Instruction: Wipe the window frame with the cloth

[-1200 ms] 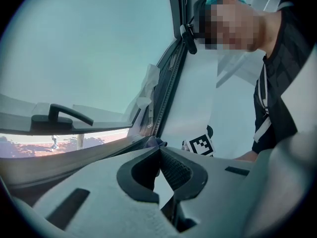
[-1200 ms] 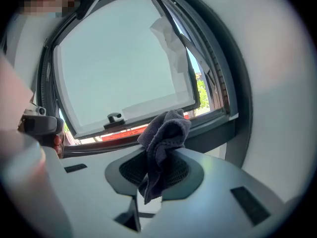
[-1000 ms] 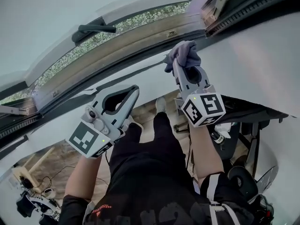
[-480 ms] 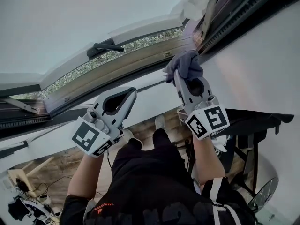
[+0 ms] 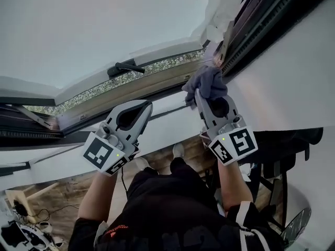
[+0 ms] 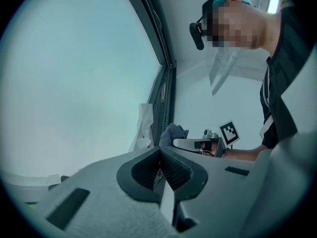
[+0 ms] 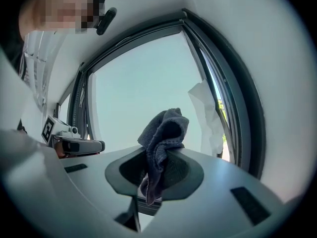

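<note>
Window: 1 large pane (image 5: 78, 30), pale and evenly lit by daylight, with a dark handle (image 5: 127, 67) at its lower edge.
Frame: the dark window frame (image 5: 272, 9) runs up the right side.
Gap: a narrow strip of greenery (image 5: 167, 63) shows beneath the pane.
Wall: plain white (image 5: 293, 72) at the right.
Floor: wooden boards (image 5: 57, 197) below, with cables lying at the lower left.
</note>
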